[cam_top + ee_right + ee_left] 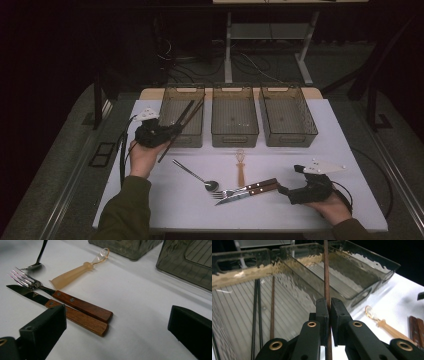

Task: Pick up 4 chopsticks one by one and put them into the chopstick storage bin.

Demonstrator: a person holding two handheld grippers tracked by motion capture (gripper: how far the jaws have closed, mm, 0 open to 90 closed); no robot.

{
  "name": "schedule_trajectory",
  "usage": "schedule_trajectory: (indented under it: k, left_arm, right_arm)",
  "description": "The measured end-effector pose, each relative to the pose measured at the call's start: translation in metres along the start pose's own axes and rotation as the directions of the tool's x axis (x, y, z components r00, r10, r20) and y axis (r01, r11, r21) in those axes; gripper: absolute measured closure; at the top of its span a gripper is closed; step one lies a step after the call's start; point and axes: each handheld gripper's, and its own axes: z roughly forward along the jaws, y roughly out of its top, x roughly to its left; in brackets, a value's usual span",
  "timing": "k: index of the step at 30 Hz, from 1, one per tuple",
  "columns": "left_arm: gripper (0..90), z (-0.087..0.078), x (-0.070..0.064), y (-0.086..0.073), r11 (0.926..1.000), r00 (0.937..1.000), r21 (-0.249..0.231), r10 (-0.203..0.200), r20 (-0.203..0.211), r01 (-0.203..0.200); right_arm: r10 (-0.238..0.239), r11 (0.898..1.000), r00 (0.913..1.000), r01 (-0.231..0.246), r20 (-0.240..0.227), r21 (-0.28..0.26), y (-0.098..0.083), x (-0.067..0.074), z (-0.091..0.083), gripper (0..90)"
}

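My left claw [329, 312] was clenched on a brown chopstick [326, 277], holding it over the left bin [182, 117], where three more sticks lay. My right claw [117, 325] rested released on the desk [280, 210] beside the knife [75, 315] and fork [82, 305].

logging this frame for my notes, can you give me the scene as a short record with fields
left tool: shut on a brown chopstick, above the left bin
left bin contents: dark chopsticks and one brown one
right tool: open, holding nothing, near the wooden handles
on table: spoon, fork, knife, amber utensil
middle bin: looks empty
right bin: looks empty
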Motion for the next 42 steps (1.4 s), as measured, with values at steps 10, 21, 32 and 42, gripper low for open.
schedule_trajectory:
  k: [10,21,32,42]
  left_arm:
    - [85.5,0.009,0.011,0.032,0.9997,0.9991,-0.015,0.020,-0.037,-0.021]
    - [85.5,0.025,0.036,0.057,0.9997,0.9947,-0.023,0.009,-0.103,-0.011]
    - [85.5,0.054,0.056,0.056,0.9999,0.9876,-0.012,-0.011,-0.157,0.009]
    - [85.4,0.066,0.066,0.042,0.9981,0.9819,0.055,-0.017,-0.188,0.028]
  right_arm:
    - [0.002,1.000,1.0000,-0.002,0.000,-0.002,0.000,0.000,0.000,1.6]
    - [0.002,1.000,1.0000,-0.002,-0.005,-0.006,0.000,0.001,-0.001,1.6]
    - [0.005,1.000,0.9999,-0.005,-0.016,-0.011,0.000,0.000,-0.001,1.6]
    - [0.008,1.000,0.9998,-0.008,-0.019,-0.016,0.000,0.001,-0.002,1.6]
